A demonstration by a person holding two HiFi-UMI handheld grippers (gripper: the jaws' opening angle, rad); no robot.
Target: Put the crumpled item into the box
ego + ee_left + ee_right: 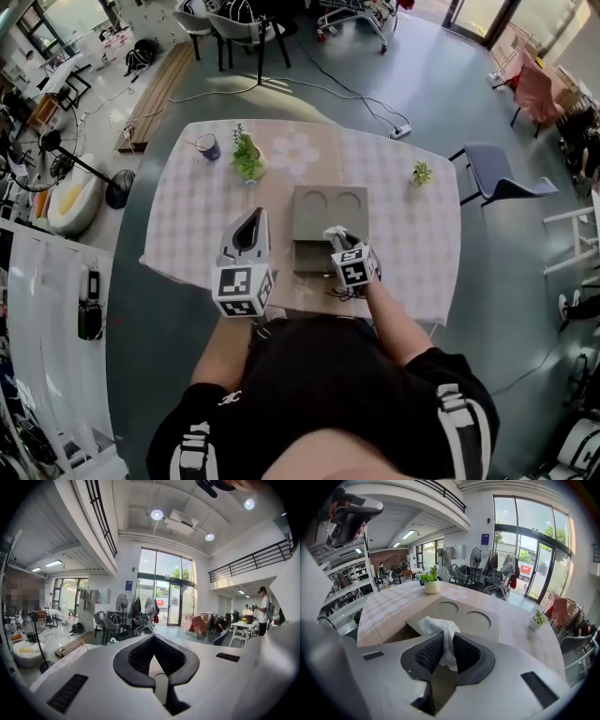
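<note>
Tissue [436, 625] pinched between jaws of right tool [444, 641], over box [461, 616].

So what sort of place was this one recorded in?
Probably a large open studio or workshop hall rather than a home: a tall glass entrance front, a mezzanine railing under a high ceiling, and a pedestal fan beyond the cloth-covered table.

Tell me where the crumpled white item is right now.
The crumpled white item is pinched by the right gripper, seen in its own view over the near part of the grey box on the table.
</note>
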